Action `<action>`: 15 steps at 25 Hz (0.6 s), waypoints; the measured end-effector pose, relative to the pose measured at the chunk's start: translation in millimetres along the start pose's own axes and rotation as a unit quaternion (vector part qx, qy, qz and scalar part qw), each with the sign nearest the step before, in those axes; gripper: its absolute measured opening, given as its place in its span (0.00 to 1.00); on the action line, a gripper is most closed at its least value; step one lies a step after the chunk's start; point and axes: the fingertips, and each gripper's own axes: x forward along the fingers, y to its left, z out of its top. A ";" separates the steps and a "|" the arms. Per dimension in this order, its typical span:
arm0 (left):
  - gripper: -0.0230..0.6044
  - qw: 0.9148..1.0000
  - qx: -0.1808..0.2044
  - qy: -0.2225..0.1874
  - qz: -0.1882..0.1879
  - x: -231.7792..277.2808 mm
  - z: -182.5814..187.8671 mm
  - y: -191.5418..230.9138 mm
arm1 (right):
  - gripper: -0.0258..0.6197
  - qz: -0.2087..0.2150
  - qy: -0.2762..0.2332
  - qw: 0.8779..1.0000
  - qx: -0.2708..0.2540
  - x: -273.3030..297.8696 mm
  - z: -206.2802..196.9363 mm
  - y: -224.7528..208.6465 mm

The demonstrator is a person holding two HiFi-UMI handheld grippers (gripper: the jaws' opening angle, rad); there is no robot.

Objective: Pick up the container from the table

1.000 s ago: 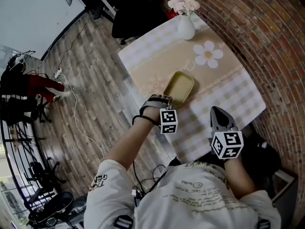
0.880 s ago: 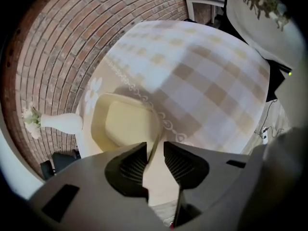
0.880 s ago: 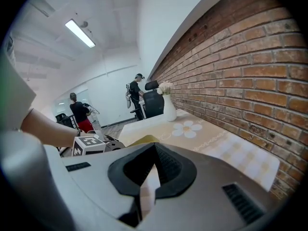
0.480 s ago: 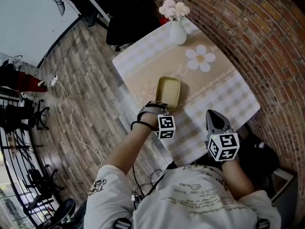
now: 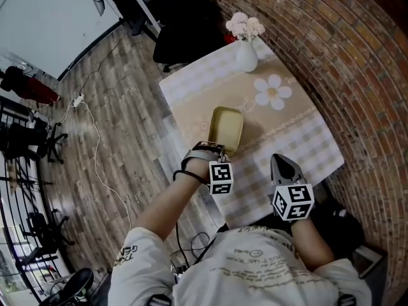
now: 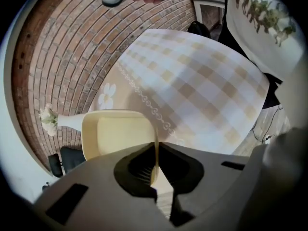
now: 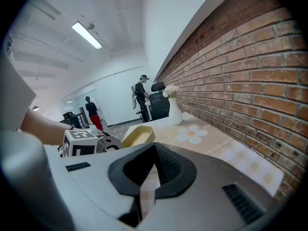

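One white vase (image 5: 246,53) holding a single bunch of pale flowers (image 5: 245,25) stands at the far corner of the one table (image 5: 319,146). The table's checked cloth carries one printed daisy (image 5: 270,92), just on the person's side of the vase and toward the brick wall (image 5: 357,56). There is one container (image 5: 228,125), a shallow pale-yellow tray with nothing in it. It lies further from the vase than the daisy does, on the side away from the bricks, and whether its base touches the cloth cannot be told. Two grippers are in view, each bearing one marker cube (image 5: 220,178). The left gripper (image 6: 156,146) meets the container at the end opposite the vase, its jaws pinching the container's thin end wall, which runs edge-on between them. The right gripper (image 7: 154,146) is further from the vase than anything else on the table side, over the near end by the bricks and well apart from the container. Its jaws are pressed together with nothing between them. Beyond the vase, the right gripper view shows one black office chair (image 7: 159,105) and two people (image 7: 141,93) standing further off across the room.
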 end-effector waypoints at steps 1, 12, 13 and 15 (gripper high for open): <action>0.06 1.000 -0.006 0.001 0.002 -5.6 0.9 2.0 | 0.04 0.006 0.000 1.000 -0.002 1.2 1.7 0.5; 0.06 0.995 -0.090 0.022 0.021 -77.7 14.0 17.6 | 0.04 0.100 -0.017 0.994 -0.039 15.1 36.1 17.9; 0.06 0.994 -0.101 0.025 0.021 -83.7 14.7 18.8 | 0.04 0.111 -0.020 0.993 -0.045 18.3 41.4 19.6; 0.06 0.992 -0.123 0.029 0.021 -97.0 15.7 19.4 | 0.04 0.130 -0.027 0.990 -0.055 22.4 51.5 24.6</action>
